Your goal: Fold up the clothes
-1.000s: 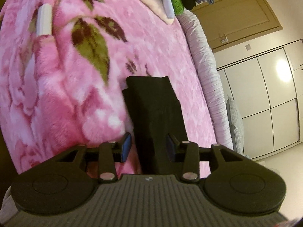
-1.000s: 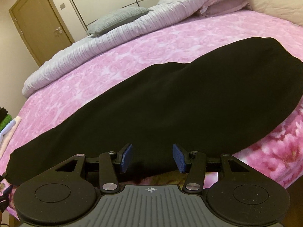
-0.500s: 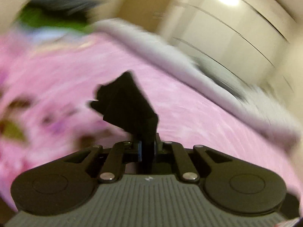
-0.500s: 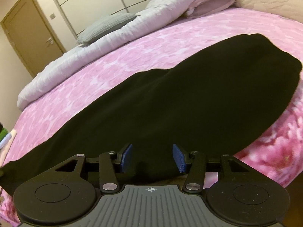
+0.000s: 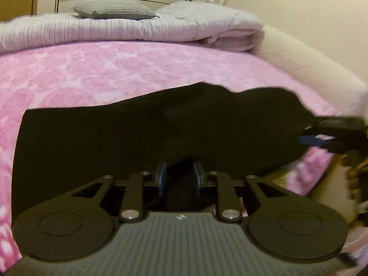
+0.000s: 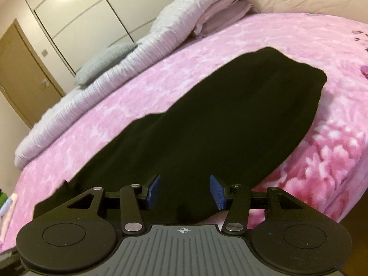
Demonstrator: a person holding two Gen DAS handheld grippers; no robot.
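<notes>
Pink floral bed, white wardrobe, brown door.

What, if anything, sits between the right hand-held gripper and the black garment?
Nothing visible. The right hand-held gripper is open at the near edge of the black garment, which lies on the pink blanket; only dark cloth shows between its pads.
</notes>
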